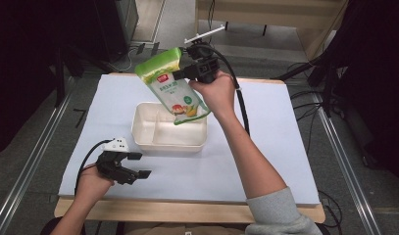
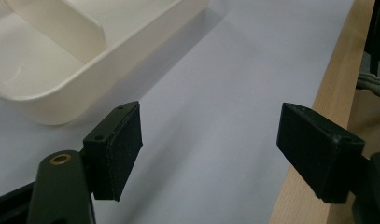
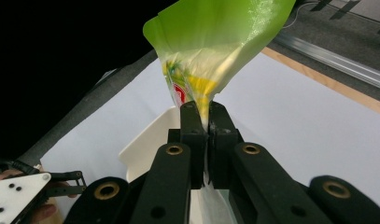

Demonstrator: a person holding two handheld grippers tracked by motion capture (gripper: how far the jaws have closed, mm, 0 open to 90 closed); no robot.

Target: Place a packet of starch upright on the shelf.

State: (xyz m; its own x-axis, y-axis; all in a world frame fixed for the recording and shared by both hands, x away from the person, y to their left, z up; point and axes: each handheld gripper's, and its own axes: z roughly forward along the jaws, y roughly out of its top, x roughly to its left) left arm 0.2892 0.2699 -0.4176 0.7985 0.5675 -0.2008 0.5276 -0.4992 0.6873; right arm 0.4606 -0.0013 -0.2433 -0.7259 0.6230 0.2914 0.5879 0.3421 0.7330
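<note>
High view: your right gripper (image 1: pixel 180 74) pinched the glossy green plastic snack pouch (image 1: pixel 172 84) by its edge, lower corner hanging into the cream rectangular plastic tub (image 1: pixel 168 143). Left gripper (image 1: pixel 139 165) sat wide, empty, near the tub.

Left gripper view: jaws well apart over the white table sheet (image 2: pixel 215 116).

Right gripper view: jaws clamped on the pouch (image 3: pixel 215 42). Judged: lowering and release remained.

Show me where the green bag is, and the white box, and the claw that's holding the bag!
green bag (image 1: pixel 173 88): high view, on its printed front.
white box (image 1: pixel 168 146): high view, on its near rim.
right gripper (image 3: pixel 207 122): right gripper view, where its shut jaws pinch the bag's edge.
</note>
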